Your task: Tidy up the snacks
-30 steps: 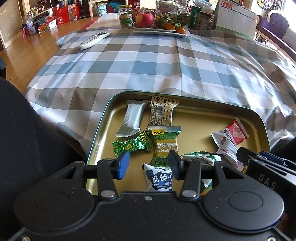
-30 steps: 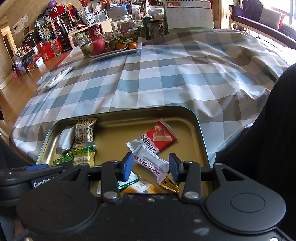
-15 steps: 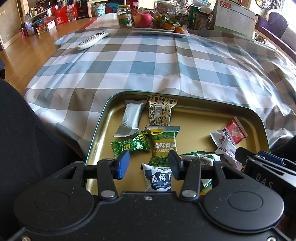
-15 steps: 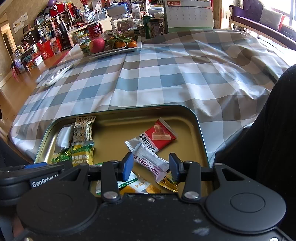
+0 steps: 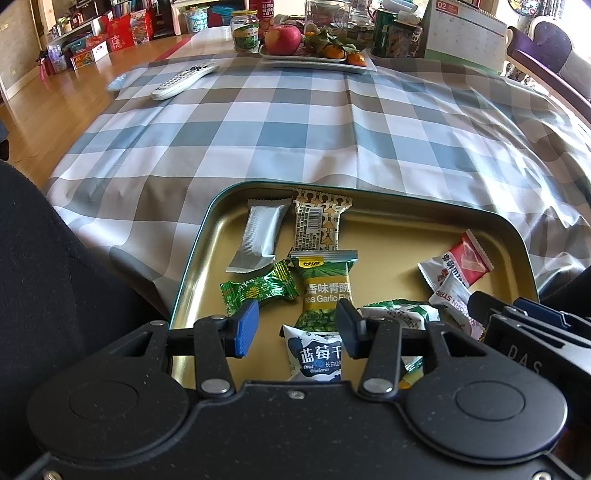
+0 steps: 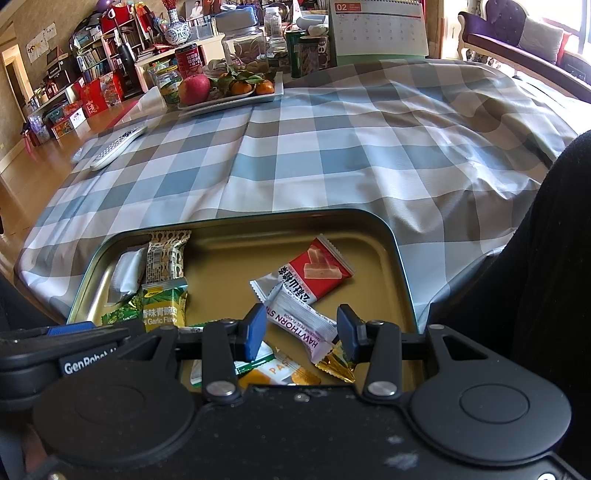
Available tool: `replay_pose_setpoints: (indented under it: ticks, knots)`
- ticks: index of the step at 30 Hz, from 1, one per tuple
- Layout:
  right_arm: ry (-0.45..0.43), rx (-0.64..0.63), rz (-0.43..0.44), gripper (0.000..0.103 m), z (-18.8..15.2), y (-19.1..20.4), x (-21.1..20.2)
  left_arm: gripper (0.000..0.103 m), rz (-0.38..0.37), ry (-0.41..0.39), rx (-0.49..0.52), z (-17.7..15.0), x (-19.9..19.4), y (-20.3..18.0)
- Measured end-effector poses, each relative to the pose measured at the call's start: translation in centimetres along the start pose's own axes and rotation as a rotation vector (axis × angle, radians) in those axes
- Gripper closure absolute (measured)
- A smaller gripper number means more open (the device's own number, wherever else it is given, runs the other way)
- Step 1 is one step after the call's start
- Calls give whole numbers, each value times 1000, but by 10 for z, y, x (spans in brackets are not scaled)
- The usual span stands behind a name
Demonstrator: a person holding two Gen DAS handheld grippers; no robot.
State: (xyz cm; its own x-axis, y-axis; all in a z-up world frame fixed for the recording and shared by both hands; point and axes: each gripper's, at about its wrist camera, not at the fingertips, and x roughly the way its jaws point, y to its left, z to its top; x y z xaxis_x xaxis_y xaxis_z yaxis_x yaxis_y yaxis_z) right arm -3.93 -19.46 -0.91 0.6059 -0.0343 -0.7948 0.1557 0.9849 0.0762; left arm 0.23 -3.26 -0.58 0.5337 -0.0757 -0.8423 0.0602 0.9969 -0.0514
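Observation:
A gold tin tray (image 5: 388,236) (image 6: 236,254) with a teal rim lies on the checked tablecloth and holds several snack packets. Its left side has a silver bar (image 5: 258,236), a patterned packet (image 5: 319,221), a green candy (image 5: 258,290) and a green garlic-pea packet (image 5: 325,291) (image 6: 162,306). A blueberry packet (image 5: 314,356) lies at the near edge. On the right are a red-and-white packet (image 6: 310,273) and a white hawthorn strip (image 6: 303,325). My left gripper (image 5: 295,326) hovers open above the blueberry and pea packets. My right gripper (image 6: 301,326) hovers open above the hawthorn strip.
Far across the tablecloth (image 5: 295,122) stand a white plate (image 5: 314,61) of fruit, jars, tins and a desk calendar (image 6: 376,29). A remote control (image 5: 184,79) lies at the far left. Dark clothing of the person (image 6: 535,295) flanks the tray on both sides.

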Motion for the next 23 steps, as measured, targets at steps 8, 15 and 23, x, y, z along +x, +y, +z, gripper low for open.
replay_pose_setpoints:
  ticks: [8,15,23]
  knots:
    - [-1,-1,0,58,0,0,0,49,-2,0,4,0,0,0]
    - [0,-1,0,58,0,1,0,48,-5,-4,13,-1,-1,-1]
    - [-1,-1,0,58,0,1,0,48,-12,-5,33,-1,-1,-3]
